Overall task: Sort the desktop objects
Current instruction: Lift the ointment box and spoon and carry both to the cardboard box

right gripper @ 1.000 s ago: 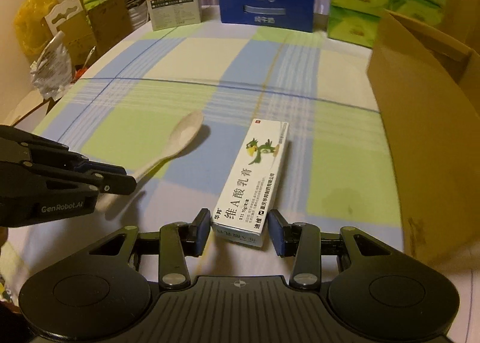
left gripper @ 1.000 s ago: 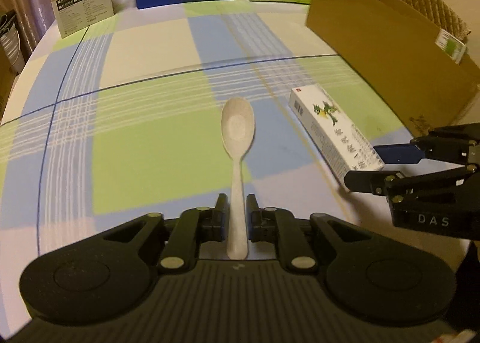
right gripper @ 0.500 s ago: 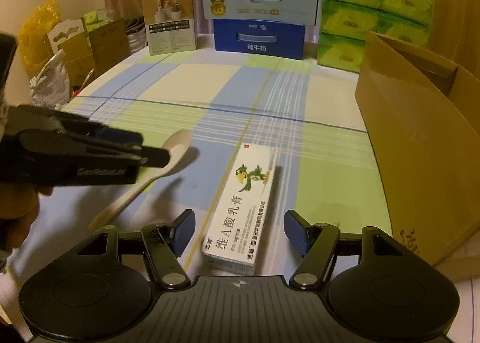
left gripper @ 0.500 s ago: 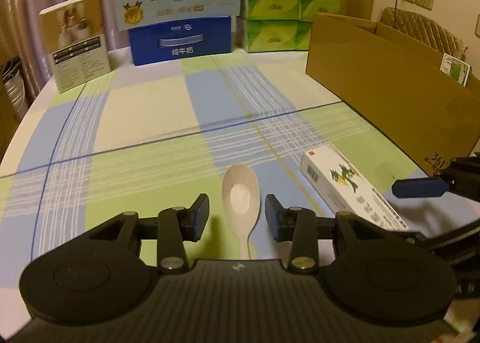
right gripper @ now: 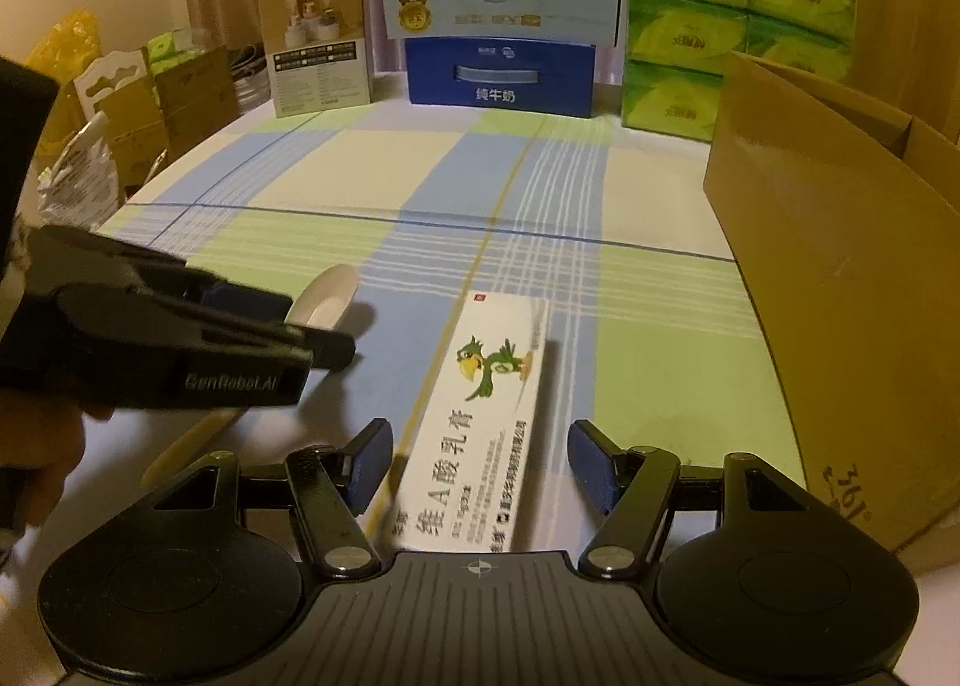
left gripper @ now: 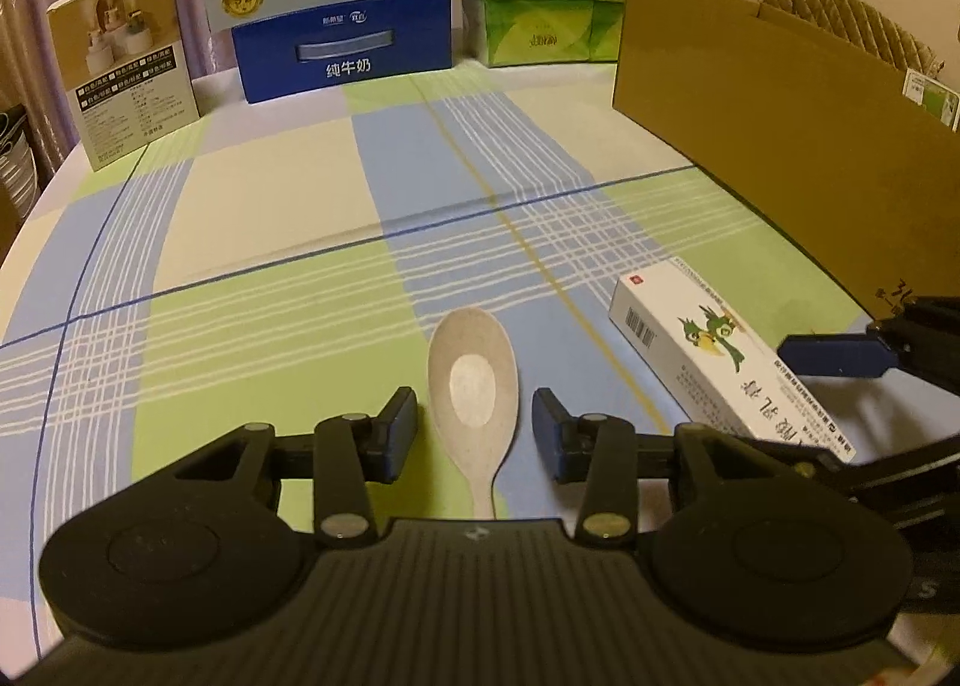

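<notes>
Looking along the left gripper point(left gripper: 474, 422) from its wrist view: jaws spread wide, nothing held, a pale spoon point(left gripper: 473, 386) lying bowl-up on the checked tablecloth point(left gripper: 270, 218) with its bowl between the blue pads point(left gripper: 393, 434) and touching neither. Handle running back under the gripper body, out of sight. To the right, a white ointment carton point(left gripper: 720, 362) lying flat, just beside the spoon, with the right gripper's blue fingertip point(left gripper: 834, 355) over its near end. Probably best to take the spoon at the narrow neck behind the bowl, not across the bowl, and to centre it before closing so it does not twist out. Open cloth ahead and to the left; a tall cardboard box point(left gripper: 780, 146) walling off the right side, likely the drop place, though its inside stays hidden.

Turning to the right wrist view: right gripper point(right gripper: 480, 470) also wide apart and empty, the ointment carton point(right gripper: 480, 434) lying lengthwise between its pads without contact. Closing across the carton's short width looks sound; gentle pressure, since thin card dents. Left gripper point(right gripper: 240, 350) crowding in from the left over the spoon point(right gripper: 327, 299), so lifting one arm at a time seems wiser. Cardboard box point(right gripper: 840, 296) near on the right, its rim high; a clear lift needed before swinging over. Milk cases point(right gripper: 501, 80) and tissue packs point(right gripper: 690, 56) lining the far table edge.
</notes>
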`<state>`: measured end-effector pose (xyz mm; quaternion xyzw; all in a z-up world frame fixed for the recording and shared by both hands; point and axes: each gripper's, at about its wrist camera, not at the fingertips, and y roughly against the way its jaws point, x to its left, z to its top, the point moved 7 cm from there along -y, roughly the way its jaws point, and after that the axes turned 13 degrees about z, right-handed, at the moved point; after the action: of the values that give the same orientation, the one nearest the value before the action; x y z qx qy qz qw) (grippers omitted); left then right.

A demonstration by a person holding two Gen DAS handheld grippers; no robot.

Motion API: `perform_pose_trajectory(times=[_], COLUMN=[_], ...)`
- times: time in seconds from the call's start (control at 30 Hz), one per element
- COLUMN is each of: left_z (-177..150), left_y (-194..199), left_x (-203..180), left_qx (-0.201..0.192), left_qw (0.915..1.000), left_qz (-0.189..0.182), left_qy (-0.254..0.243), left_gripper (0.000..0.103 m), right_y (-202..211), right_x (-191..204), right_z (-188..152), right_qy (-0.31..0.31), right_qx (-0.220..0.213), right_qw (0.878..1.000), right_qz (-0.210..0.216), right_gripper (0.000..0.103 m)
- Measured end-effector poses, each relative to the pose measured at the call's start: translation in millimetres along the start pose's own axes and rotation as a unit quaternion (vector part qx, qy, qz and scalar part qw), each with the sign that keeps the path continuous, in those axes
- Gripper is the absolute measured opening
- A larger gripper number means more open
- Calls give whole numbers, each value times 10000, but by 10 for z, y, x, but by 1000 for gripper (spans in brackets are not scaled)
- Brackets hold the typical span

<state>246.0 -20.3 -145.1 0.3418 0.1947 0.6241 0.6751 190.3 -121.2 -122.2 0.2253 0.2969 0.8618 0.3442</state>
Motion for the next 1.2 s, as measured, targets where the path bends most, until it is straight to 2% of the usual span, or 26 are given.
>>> perform_pose_trajectory(times=[0.13, 0.27, 0.67, 1.03, 1.13, 1.2], left_z=[2, 3, 8, 8, 13, 15], left_y=[11, 14, 12, 3, 5, 2], left_x=[-6, -24, -20, -4, -1, 0], left_qx=[-19, -67, -83, -87, -75, -62], left_qw=[10000, 10000, 9999, 9997, 9997, 9997], left_qz=[34, 61, 104, 153, 171, 170], left_qy=[4, 18, 91, 177, 163, 161], left_gripper=[35, 35, 35, 34, 28, 27], right_y=[-47, -88, -117, -149, -155, -156], right_x=[-17, -16, -93, -102, -102, -104], right_z=[29, 41, 43, 56, 55, 53], right_qy=[-102, -125, -262, -210, -205, -206], right_qx=[-54, -52, -119, -171, -188, -198], right_qw=[9999, 9999, 9995, 9995, 9995, 9995], right_qz=[-8, -15, -126, -168, -167, -163], right_gripper=[61, 49, 36, 36, 36, 36])
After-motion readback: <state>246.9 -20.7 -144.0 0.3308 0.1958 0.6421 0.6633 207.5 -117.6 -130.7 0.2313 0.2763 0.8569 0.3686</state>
